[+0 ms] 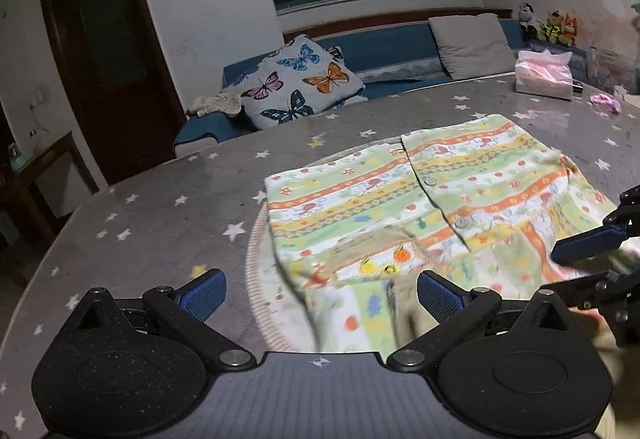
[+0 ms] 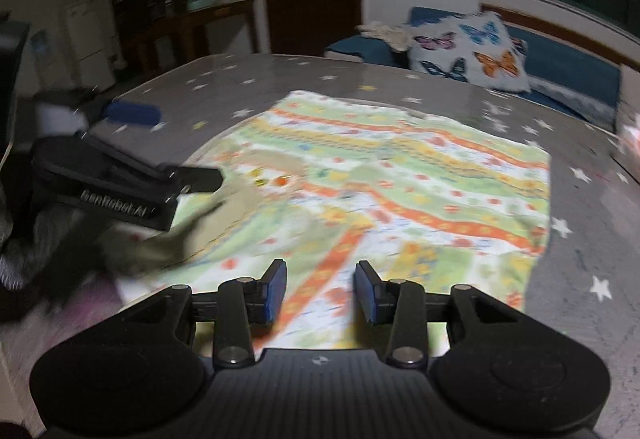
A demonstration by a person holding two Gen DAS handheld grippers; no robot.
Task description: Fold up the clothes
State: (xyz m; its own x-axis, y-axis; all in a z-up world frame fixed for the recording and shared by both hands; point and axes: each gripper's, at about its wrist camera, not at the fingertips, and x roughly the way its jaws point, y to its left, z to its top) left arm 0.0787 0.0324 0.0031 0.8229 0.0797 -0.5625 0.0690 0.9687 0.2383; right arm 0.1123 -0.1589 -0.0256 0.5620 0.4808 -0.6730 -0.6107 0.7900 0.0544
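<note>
A child's garment (image 1: 400,207) striped in green, orange and yellow lies spread flat on the star-patterned table cover (image 1: 160,207), with a buttoned front opening and khaki trim near its closer edge. My left gripper (image 1: 320,293) is wide open just above that near hem, nothing between its fingers. The right gripper (image 1: 576,267) comes in from the right edge over the garment's right side. In the right wrist view the right gripper (image 2: 320,289) hangs open over the garment (image 2: 400,179). The left gripper (image 2: 168,145) appears blurred at the left, open, by the khaki part.
A round woven mat (image 1: 256,279) lies partly under the garment. A pink tissue pack (image 1: 542,79) and a small pink item (image 1: 606,103) sit at the table's far right. Behind the table runs a blue sofa with a butterfly cushion (image 1: 298,81) and a grey cushion (image 1: 472,45).
</note>
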